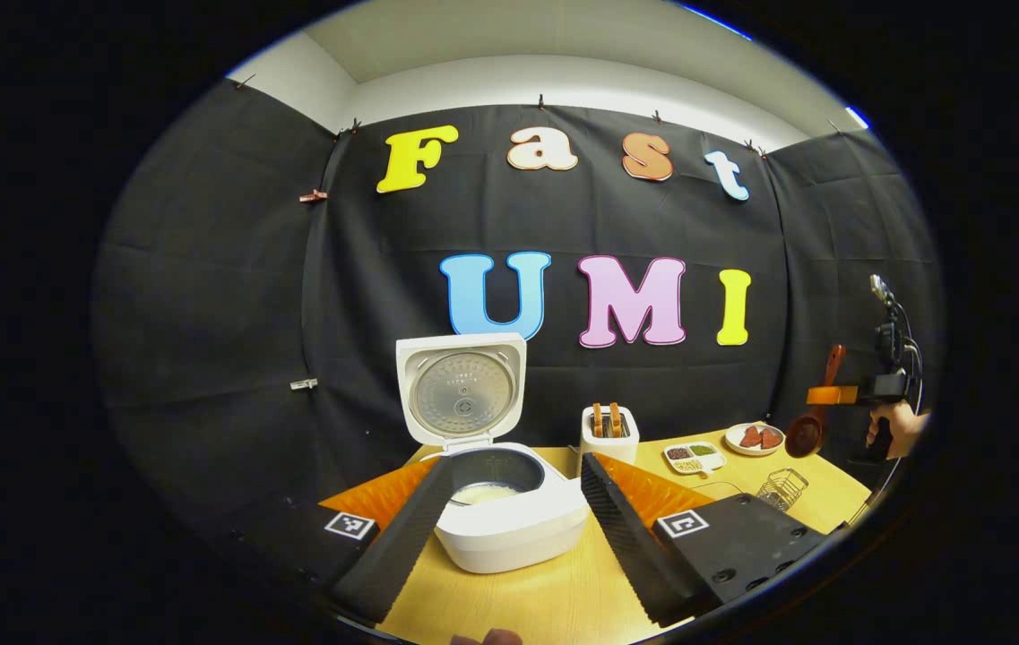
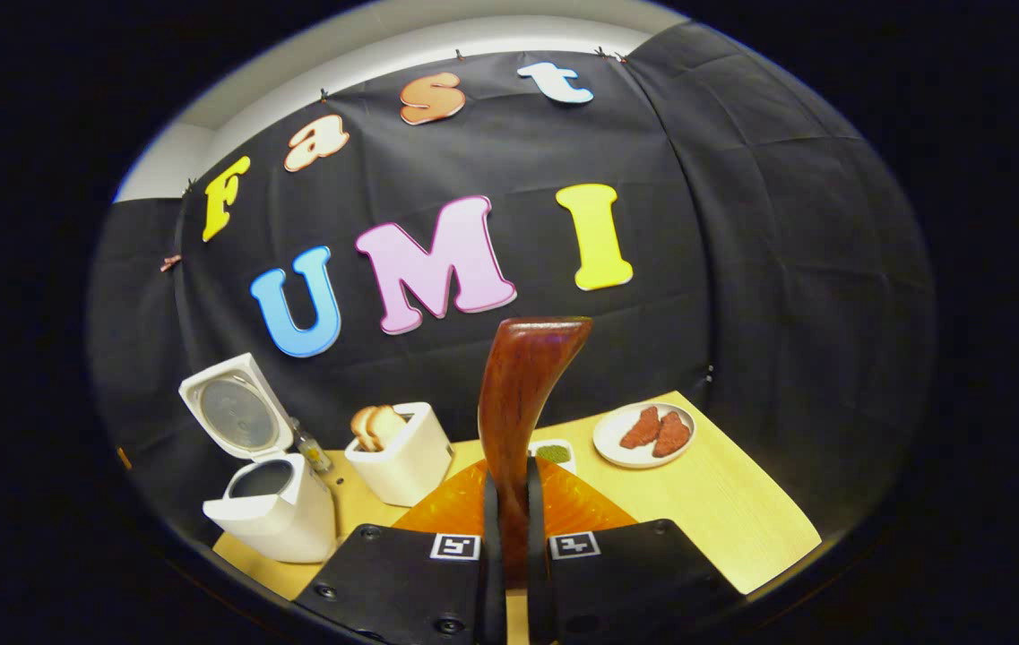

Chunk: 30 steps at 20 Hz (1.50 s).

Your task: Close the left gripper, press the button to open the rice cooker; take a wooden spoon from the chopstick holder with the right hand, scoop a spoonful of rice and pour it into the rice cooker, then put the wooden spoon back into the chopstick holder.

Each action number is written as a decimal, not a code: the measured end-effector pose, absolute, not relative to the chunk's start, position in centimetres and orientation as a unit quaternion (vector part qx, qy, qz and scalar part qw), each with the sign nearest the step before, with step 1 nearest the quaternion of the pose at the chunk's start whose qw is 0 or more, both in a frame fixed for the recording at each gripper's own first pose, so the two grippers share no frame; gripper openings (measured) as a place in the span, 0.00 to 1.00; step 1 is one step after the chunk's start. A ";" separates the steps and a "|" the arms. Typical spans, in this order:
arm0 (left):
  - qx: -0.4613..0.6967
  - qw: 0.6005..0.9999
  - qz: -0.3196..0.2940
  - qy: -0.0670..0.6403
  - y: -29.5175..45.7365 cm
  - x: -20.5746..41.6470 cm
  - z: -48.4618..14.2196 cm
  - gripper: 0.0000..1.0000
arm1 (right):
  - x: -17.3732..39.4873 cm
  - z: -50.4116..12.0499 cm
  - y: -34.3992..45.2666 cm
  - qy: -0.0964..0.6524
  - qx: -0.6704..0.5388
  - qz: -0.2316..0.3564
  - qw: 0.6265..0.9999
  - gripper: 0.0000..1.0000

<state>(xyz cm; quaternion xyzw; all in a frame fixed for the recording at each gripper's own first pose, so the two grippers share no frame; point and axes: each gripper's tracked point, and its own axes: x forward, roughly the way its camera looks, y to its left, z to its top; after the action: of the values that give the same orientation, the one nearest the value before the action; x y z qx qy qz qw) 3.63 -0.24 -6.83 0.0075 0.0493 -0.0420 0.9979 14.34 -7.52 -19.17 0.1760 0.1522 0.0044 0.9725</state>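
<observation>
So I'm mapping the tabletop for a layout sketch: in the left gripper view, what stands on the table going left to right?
Rice cooker, lid up → toaster with bread → divided dish → wire chopstick holder → plate with red pieces; above the table's right end, the right tool holds the wooden spoon.

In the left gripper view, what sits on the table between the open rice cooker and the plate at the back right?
Between the rice cooker and the plate: a white toaster, then a divided dish.
</observation>
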 end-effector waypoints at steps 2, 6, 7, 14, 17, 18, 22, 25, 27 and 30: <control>0.016 0.998 -0.038 0.051 -0.8 3.8 -6.5 0.98 | 14.6 -22.0 -8.7 0.170 0.176 -0.003 0.970 0.13; 0.010 0.998 -0.031 0.057 -1.7 4.0 -6.2 0.98 | 15.3 -27.1 -9.4 0.206 0.174 -0.002 0.963 0.14; 0.003 0.998 -0.028 0.061 -1.9 4.1 -6.2 0.98 | 15.4 -28.2 -9.2 0.217 0.179 0.001 0.960 0.13; 0.002 0.998 -0.005 0.068 -1.7 4.6 -5.7 0.98 | 15.4 -33.1 -9.0 0.260 0.204 0.000 0.944 0.14; 0.009 0.998 -0.004 0.067 -1.4 4.7 -5.3 0.98 | 15.2 -34.3 -9.4 0.273 0.220 -0.005 0.937 0.16; 0.008 0.998 -0.004 0.067 -1.4 4.8 -5.3 0.98 | 15.1 -34.7 -9.7 0.279 0.226 -0.010 0.933 0.18; 0.004 0.998 -0.010 0.066 -1.9 5.2 -5.0 0.98 | 14.8 -35.4 -11.3 0.291 0.256 -0.042 0.921 0.27; 0.006 0.998 -0.017 0.060 -2.3 5.7 -4.6 0.98 | 14.3 -35.0 -12.5 0.294 0.261 -0.058 0.918 0.35; 0.003 0.998 -0.027 0.052 -2.6 6.2 -4.1 0.98 | 13.2 -34.7 -13.4 0.299 0.252 -0.073 0.918 0.71; -0.003 0.999 -0.036 0.039 -2.8 7.5 -2.9 0.98 | 11.2 -32.6 -14.3 0.293 0.249 -0.089 0.919 0.92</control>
<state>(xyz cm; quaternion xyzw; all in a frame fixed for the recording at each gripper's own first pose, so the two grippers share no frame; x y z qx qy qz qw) 7.45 -2.82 -2.93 -0.0030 0.0388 -0.0364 0.9986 11.23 -14.30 -32.63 0.2492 0.2927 -0.0894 0.9188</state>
